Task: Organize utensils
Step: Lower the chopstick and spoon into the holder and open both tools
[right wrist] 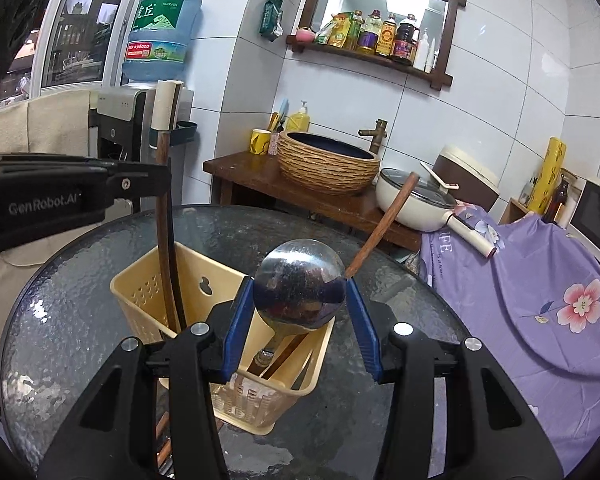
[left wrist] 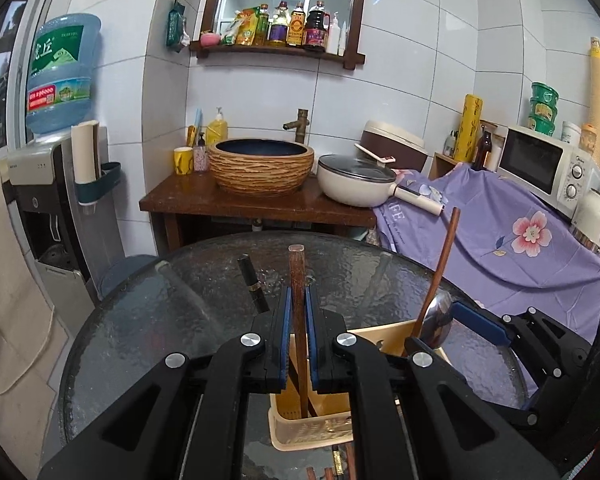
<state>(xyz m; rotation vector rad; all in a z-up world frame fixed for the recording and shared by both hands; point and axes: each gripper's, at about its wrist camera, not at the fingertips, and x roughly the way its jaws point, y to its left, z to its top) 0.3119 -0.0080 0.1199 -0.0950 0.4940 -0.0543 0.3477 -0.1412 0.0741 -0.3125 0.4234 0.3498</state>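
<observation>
Now the left gripper [left wrist: 296, 308] points forward and somewhat downward over the round glass table [left wrist: 140, 320], and its blue pads are pressed together on a brown wooden stick [left wrist: 297, 280], which stands almost upright with its lower end inside the yellow plastic basket [right wrist: 148, 292]. What kind of utensil the stick belongs to I cannot tell. The right gripper [right wrist: 300, 300] is just beside it, also tilted downward, and its jaws are half closed on the round bowl of a metal ladle [right wrist: 298, 284]; the pads touch the bowl on both sides. The ladle's handle goes down into the same basket. Another utensil with a long wooden handle [right wrist: 384, 224] leans out of the basket toward the back right. The basket stands on the table, near the middle. A black stick-shaped object [left wrist: 253, 284] lies apart on the glass.
</observation>
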